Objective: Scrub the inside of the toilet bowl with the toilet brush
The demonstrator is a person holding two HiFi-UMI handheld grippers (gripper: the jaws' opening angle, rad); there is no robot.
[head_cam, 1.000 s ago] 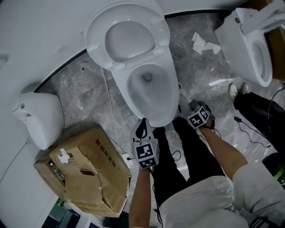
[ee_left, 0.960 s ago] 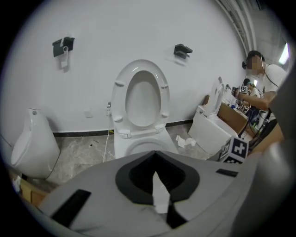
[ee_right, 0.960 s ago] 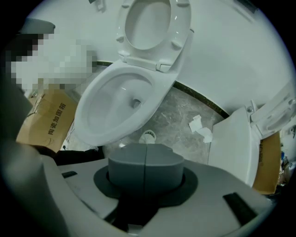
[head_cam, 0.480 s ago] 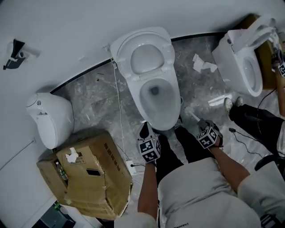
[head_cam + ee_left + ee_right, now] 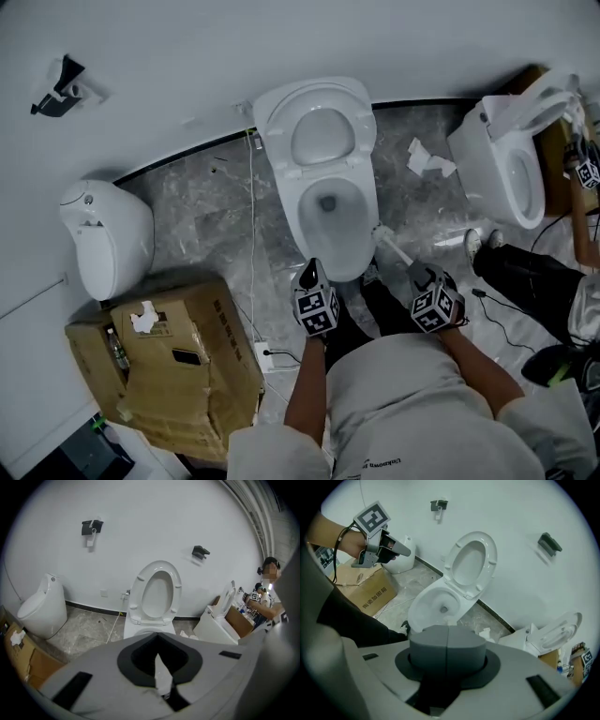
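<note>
Toilet brush (image 5: 395,247), probably light, stiff and slick, best gripped high on the handle, is clamped there in the right gripper (image 5: 419,274) fingers, head just outside the toilet bowl (image 5: 305,234) rim; left gripper (image 5: 309,276) fingers together, seemingly empty.

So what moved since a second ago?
The right gripper came up from low beside the toilet, shut on the toilet brush; its white head now shows by the bowl's right rim. The person straightened up, so the head view sees more floor. The left gripper stays at the bowl's front, the seat up, the cardboard box in place.
</note>
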